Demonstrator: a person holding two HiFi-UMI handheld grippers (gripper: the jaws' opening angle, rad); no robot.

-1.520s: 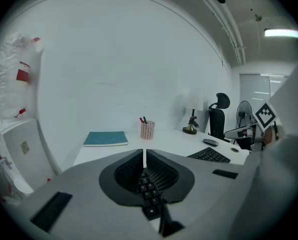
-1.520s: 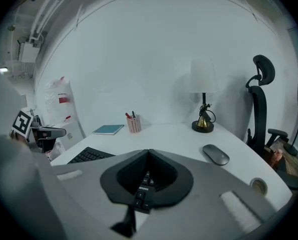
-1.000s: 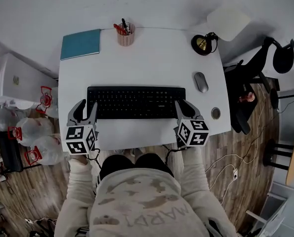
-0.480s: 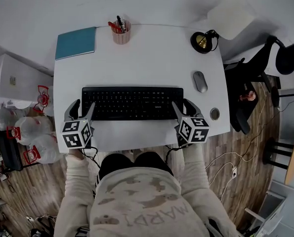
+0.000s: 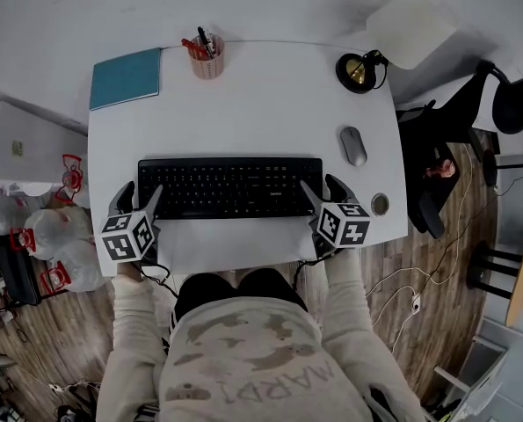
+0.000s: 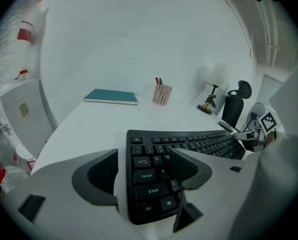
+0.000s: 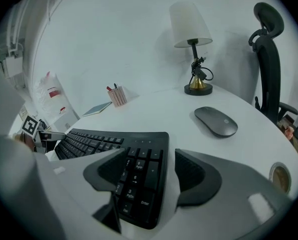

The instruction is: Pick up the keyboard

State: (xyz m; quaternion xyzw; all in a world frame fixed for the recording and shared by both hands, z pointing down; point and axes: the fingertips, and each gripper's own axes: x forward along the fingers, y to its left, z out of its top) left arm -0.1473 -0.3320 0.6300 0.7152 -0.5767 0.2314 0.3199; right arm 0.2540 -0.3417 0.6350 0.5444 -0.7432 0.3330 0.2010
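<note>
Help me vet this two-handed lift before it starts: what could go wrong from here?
The left gripper and right gripper, whose jaws have just been opening, each straddle an end of the flat black keyboard, inner jaw over the keys; closing may scrape those keys.
Lifted by its ends alone, the keyboard could tilt or slip if the two sides rise unevenly.
The grey oval mouse lies near the right gripper and might get nudged.

- White worktop (image 5: 270, 104), spreading ahead of both jaws.
- Teal notebook (image 5: 125, 77), lying flat at the far corner, well ahead of the left jaws.
- Pen cup (image 5: 206, 60) holding pens, at the far edge, ahead and right of the left jaws.
- Grey mouse (image 5: 353, 145), near and ahead of the right jaws.
- Brass-based lamp (image 5: 358, 70) with a white shade, beyond the mouse.
- Small round disc (image 5: 380, 204), just right of the right jaws.
- Black office chair (image 5: 459, 121), off the worktop, right of the right jaws.
</note>
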